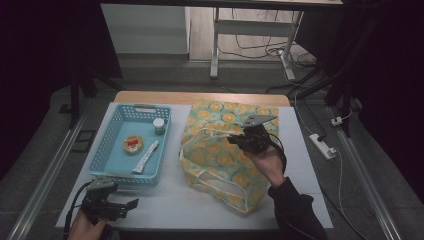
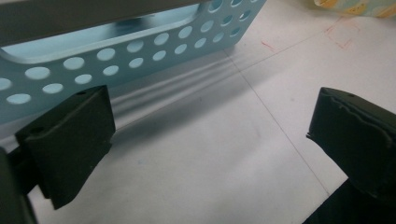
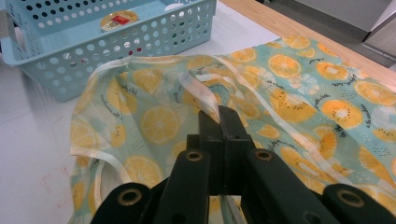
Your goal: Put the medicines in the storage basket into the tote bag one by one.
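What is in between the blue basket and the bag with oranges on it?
Nothing. In the high view, a bare strip of white table separates the blue basket from the orange-print bag. The right gripper view shows that gap too.

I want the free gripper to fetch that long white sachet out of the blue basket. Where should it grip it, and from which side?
Grip the white sachet across its narrow middle, coming straight down from above. It lies flat and slanted on the basket floor, so turn the jaws crosswise to its length. The walls block a sideways approach. The left gripper stands open and probably suits; the right gripper is shut on the bag handle.
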Motion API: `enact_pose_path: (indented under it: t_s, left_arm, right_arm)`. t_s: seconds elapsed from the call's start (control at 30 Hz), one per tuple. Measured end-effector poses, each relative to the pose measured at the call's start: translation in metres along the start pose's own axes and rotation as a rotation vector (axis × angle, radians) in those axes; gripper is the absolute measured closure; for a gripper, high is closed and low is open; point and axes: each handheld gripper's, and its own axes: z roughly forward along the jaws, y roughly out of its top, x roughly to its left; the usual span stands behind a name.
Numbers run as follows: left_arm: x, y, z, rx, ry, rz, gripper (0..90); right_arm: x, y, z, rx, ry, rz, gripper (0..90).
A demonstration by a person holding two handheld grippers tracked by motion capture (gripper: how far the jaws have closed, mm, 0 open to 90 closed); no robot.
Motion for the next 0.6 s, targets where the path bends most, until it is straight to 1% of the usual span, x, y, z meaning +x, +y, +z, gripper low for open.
enact_pose_path:
  t_s: [0.1, 0.27, 0.4, 0.5, 0.6]
  left_arm:
    - [0.0012, -0.0002, -0.0008, -0.007, -0.009, -0.007, 0.0]
    - [0.0012, -0.0002, -0.0014, -0.010, -0.019, -0.003, 0.0]
    - [0.0024, -0.0002, -0.0021, -0.013, -0.040, -0.018, 0.0]
    - [0.0025, 0.0004, -0.0031, -0.011, -0.046, -0.015, 0.0]
    - [0.0030, 0.0009, -0.0047, -0.021, -0.054, -0.013, 0.0]
  right_arm:
    - [-0.0002, -0.0003, 0.0003, 0.001, 0.000, 0.001, 90.0]
    - [-0.0001, -0.0010, 0.0012, 0.002, 0.006, 0.001, 90.0]
    - [-0.0001, -0.0015, 0.0021, 0.004, 0.009, 0.001, 90.0]
    - [-0.0001, -0.0017, 0.0025, 0.004, 0.011, 0.001, 90.0]
    - [-0.0001, -0.0019, 0.0025, 0.006, 0.013, 0.001, 90.0]
